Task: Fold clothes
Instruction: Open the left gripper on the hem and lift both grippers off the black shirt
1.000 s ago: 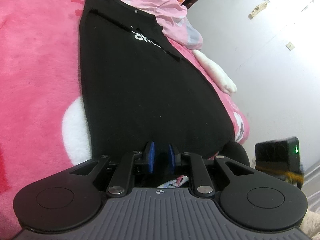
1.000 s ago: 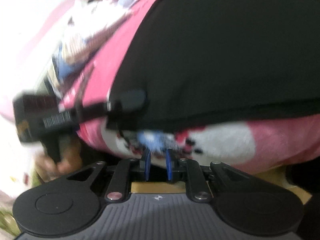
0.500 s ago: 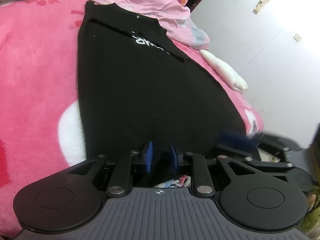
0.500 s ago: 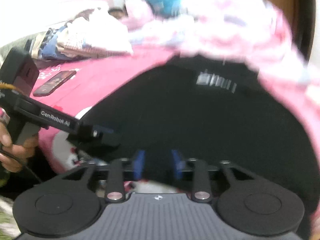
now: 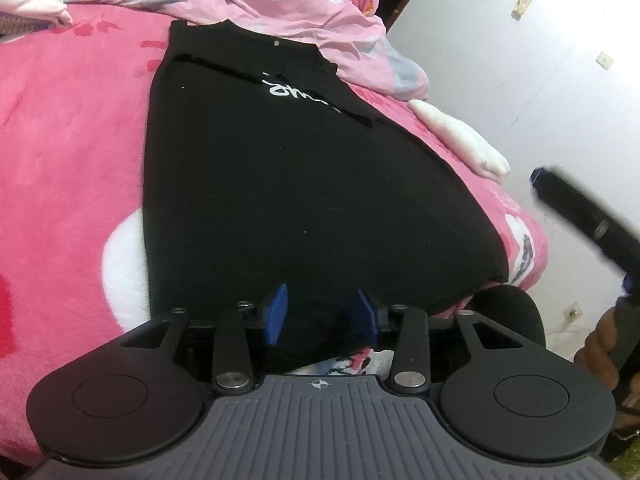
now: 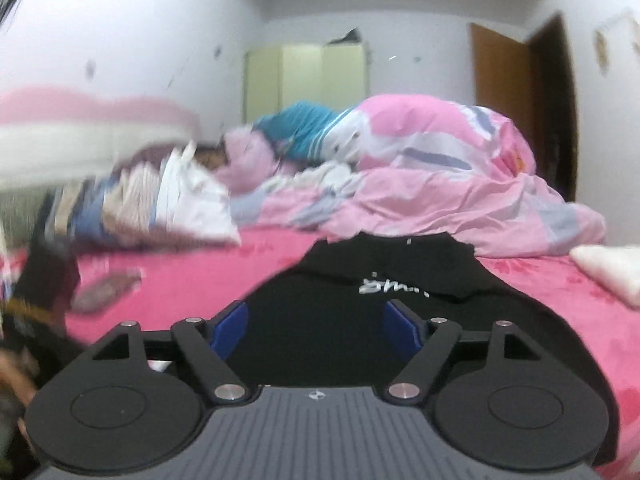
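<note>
Black shirt (image 5: 288, 184): released flat on bed (image 5: 68, 168). Left gripper (image 5: 322, 312), right gripper (image 6: 316, 326): jaws opening, empty; fold placed.

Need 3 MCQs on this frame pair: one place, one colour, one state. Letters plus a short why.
1. Where does the black T-shirt lie?
A. Flat on the pink blanket
B. Hanging on the door
C. In a basket

2. What colour is the lettering on the shirt?
A. Red
B. White
C. Yellow

3. How do the left tongs stand?
A. Clamped on the quilt
C. Pads apart, pinching nothing
B. Shut on a white pillow

Key:
1 A: the shirt is spread on the blanket, its collar toward the crumpled pink quilt.
2 B: the script near the collar reads white in both views.
3 C: the jaws are opening over the shirt's near hem, with a gap between the blue pads and no cloth pinched. The right tongs are opening too, also empty.
</note>
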`<action>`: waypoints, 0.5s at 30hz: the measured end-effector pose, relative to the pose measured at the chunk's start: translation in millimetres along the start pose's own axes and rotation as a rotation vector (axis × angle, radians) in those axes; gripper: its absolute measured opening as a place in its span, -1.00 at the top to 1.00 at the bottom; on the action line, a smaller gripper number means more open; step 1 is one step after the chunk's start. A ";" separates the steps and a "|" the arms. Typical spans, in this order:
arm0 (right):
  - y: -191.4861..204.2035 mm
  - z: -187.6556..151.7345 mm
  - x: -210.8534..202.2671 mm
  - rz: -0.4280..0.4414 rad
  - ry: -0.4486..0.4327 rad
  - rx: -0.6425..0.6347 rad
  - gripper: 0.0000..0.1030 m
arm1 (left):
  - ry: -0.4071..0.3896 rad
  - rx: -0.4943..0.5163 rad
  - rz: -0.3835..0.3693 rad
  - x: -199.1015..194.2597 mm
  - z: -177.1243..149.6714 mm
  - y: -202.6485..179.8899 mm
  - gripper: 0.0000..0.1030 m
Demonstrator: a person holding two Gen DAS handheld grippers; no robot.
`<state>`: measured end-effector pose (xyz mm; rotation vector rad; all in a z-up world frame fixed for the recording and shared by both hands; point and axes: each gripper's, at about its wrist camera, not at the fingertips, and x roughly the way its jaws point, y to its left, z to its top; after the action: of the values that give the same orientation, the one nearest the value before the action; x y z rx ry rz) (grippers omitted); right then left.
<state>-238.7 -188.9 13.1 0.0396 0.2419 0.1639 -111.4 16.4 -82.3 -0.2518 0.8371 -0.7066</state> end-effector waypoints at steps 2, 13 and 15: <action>-5.4 2.6 -0.9 0.014 -0.023 0.055 -0.58 | 0.005 0.010 0.009 0.3 0.6 -4.3 0.05; -25.3 -1.8 0.6 0.045 0.106 0.124 -0.57 | 0.044 0.054 0.102 1.4 1.7 -31.7 -0.56; -21.5 -7.5 4.1 -0.006 0.153 0.083 -0.50 | 0.051 0.069 0.125 3.7 1.2 -37.4 -0.67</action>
<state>-233.2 -209.3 3.6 0.1092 0.4017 0.1512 -126.5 -14.0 -66.2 -0.1183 0.8678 -0.6252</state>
